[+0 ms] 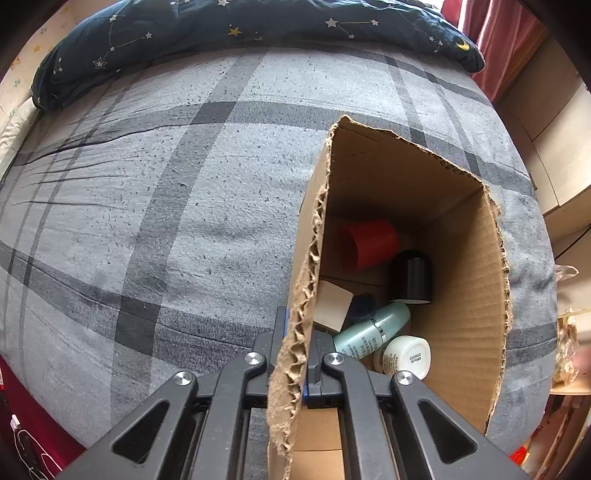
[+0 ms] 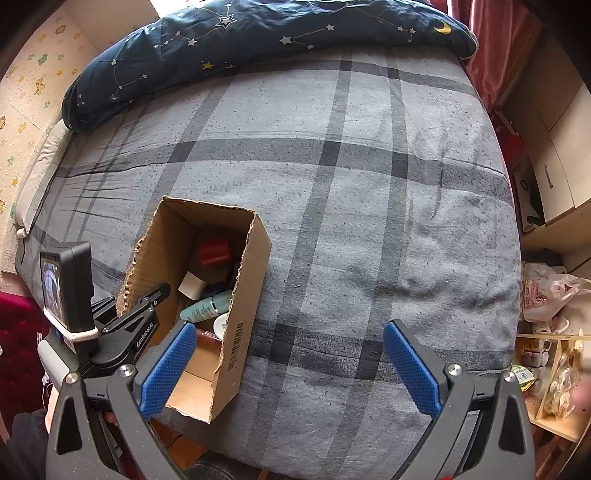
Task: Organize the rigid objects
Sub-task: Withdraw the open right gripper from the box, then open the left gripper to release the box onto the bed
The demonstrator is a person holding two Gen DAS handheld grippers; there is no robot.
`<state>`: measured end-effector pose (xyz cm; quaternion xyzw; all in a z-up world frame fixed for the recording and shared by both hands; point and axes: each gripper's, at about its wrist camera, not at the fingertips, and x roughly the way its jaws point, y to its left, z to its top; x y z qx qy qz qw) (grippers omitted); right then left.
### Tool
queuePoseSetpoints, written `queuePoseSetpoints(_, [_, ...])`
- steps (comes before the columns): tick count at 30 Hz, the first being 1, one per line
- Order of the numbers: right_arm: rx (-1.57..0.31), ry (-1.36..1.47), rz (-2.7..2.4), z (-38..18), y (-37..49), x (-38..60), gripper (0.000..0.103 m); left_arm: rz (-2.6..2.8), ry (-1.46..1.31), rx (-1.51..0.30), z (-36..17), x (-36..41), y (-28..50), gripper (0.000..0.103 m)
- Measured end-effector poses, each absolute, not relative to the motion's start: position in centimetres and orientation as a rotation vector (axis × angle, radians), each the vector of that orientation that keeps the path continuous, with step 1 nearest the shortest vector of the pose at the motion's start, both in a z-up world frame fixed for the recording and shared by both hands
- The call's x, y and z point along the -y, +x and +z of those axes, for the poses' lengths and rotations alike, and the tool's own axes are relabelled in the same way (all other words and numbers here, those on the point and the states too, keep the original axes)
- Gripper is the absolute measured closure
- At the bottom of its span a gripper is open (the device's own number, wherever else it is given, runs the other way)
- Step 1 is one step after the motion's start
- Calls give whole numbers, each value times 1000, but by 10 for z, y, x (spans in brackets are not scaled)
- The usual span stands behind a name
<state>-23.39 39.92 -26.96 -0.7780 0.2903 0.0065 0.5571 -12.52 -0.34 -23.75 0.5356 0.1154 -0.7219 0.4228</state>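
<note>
An open cardboard box point(image 1: 461, 277) stands on the bed near its front edge. Inside lie a red cup point(image 1: 369, 243) on its side, a black jar point(image 1: 412, 277), a pale teal bottle point(image 1: 369, 334), a white jar point(image 1: 404, 356) and a beige block point(image 1: 332, 306). My left gripper point(image 1: 297, 332) is shut on the box's torn left wall. In the right wrist view the box point(image 2: 247, 295) sits at lower left with the left gripper point(image 2: 147, 295) clamped on its rim. My right gripper point(image 2: 291, 369) hangs open to the right of the box, with only bedsheet between its blue pads point(image 2: 410, 369).
The bed has a grey plaid sheet point(image 2: 369, 184), and a dark star-print duvet point(image 2: 258, 33) is bunched along the far side. To the right of the bed stand pale cabinets point(image 2: 554, 166), plastic bags point(image 2: 546, 295) and a cluttered wooden shelf point(image 2: 554, 387). A dark red surface point(image 1: 22, 406) lies at the lower left.
</note>
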Motion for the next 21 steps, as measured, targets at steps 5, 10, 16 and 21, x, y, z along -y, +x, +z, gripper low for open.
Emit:
queuePoseSetpoints(5, [-673, -1843, 22, -264, -228, -400, 0, -1782, 1352, -285, -250, 10, -126, 99])
queuePoseSetpoints(10, [-664, -1844, 34, -261, -225, -399, 0, -1766, 1360, -279, -260, 16, -124, 99])
queuePoseSetpoints(16, [-657, -1864, 57, -261, -224, -399, 0, -1735, 1372, -248, -266, 22, -121, 95])
queuePoseSetpoints(21, [-643, -1878, 86, -261, -226, -401, 0, -1713, 1376, -220, -266, 19, -123, 93])
